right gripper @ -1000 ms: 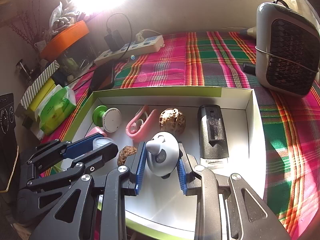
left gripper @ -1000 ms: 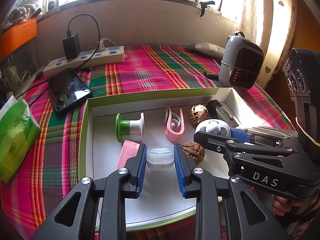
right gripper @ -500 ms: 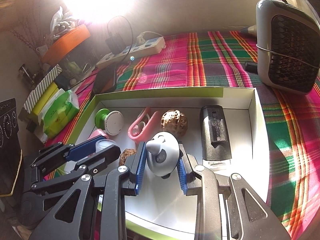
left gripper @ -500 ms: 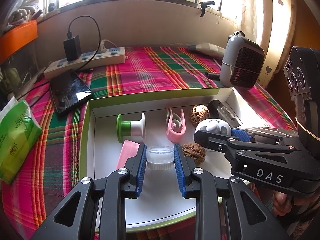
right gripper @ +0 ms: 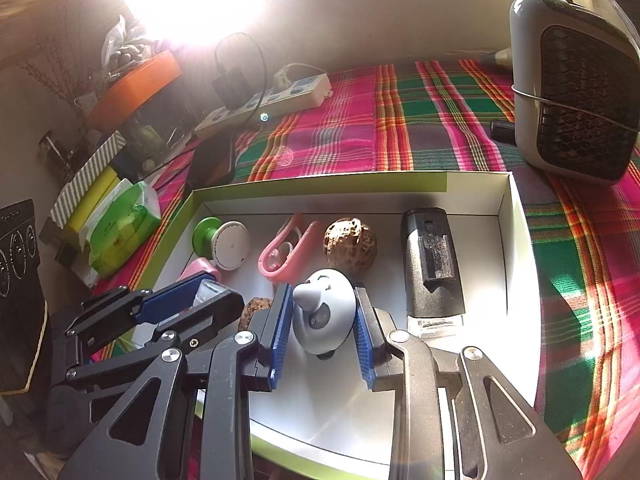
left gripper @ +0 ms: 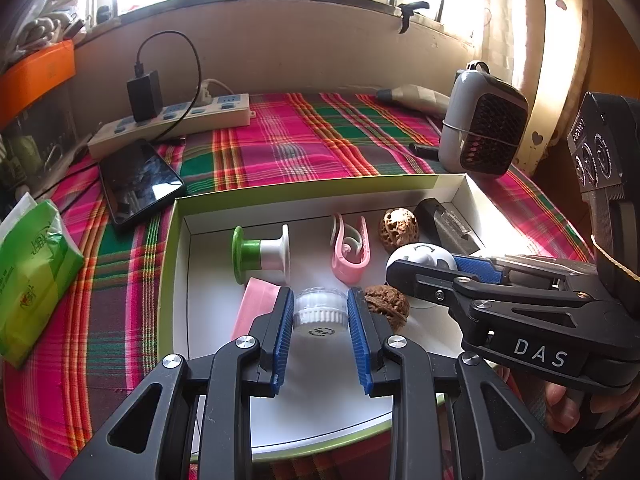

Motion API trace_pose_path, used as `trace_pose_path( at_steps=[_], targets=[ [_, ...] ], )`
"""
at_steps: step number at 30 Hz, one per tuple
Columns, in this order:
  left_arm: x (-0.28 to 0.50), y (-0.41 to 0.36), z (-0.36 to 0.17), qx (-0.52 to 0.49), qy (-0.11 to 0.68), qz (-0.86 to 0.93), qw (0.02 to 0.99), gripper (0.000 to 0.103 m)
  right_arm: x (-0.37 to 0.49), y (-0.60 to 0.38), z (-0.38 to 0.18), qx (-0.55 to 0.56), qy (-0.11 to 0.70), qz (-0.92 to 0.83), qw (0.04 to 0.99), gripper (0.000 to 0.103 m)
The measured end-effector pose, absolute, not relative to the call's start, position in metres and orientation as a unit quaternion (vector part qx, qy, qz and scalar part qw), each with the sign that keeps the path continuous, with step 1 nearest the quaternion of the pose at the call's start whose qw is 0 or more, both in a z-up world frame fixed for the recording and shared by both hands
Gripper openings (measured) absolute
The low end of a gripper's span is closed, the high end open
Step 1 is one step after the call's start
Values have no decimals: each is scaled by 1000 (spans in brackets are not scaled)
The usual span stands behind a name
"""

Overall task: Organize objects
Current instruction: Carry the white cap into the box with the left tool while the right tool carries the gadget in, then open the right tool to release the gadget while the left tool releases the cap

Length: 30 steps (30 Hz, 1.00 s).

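Note:
A shallow white box with a green rim (left gripper: pixel 168 264) lies on the plaid cloth. My left gripper (left gripper: pixel 319 308) is shut on a small clear plastic jar (left gripper: pixel 319 312) inside the box. My right gripper (right gripper: pixel 320 316) is shut on a white round toy (right gripper: pixel 324 312) inside the box, also visible in the left wrist view (left gripper: pixel 420 258). In the box lie a green and white spool (left gripper: pixel 260 254), a pink clip (left gripper: pixel 350 250), two walnuts (left gripper: pixel 398 226) (left gripper: pixel 388 306), a pink flat piece (left gripper: pixel 254 308) and a black sharpener (right gripper: pixel 430 264).
A phone (left gripper: pixel 138 180) and a power strip (left gripper: pixel 172 122) lie beyond the box on the left. A green tissue pack (left gripper: pixel 32 276) lies at the left. A small grey heater (left gripper: pixel 482 120) stands at the back right. An orange box (right gripper: pixel 132 88) sits on clutter at the far left.
Both grippers have stayed shut on their objects. The views have shifted only slightly; the objects in the box have not moved.

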<state>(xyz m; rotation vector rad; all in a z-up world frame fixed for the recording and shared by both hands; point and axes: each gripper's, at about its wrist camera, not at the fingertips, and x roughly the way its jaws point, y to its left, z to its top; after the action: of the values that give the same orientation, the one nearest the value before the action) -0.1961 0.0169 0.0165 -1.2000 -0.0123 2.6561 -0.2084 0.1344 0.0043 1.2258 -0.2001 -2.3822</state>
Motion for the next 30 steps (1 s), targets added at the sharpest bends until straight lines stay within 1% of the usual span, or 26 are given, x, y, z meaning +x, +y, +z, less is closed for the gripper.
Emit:
trace_pose_path(
  at_steps=[5,7,15,21,26,30],
  targets=[
    [-196,16,16,-409,-6,905,114,26,-207,135,5,443,-71,-865,223,31],
    [-196,16,17,-409,-5,906,113,26,-206,135,5,441,-69,-867,221,36],
    [-195,15,17,-409,-10,906,113,26,-206,135,6,438,-67,-869,219,38],
    [-194,15,18,-407,-12,907,111,27,-204,137,8,434,-68,-872,217,41],
    [-191,14,20,-404,-15,908,108,31,-201,138,9,429,-65,-875,214,42],
    [-189,14,21,-403,-18,908,109,32,-198,139,11,426,-65,-878,211,42]
  ],
)
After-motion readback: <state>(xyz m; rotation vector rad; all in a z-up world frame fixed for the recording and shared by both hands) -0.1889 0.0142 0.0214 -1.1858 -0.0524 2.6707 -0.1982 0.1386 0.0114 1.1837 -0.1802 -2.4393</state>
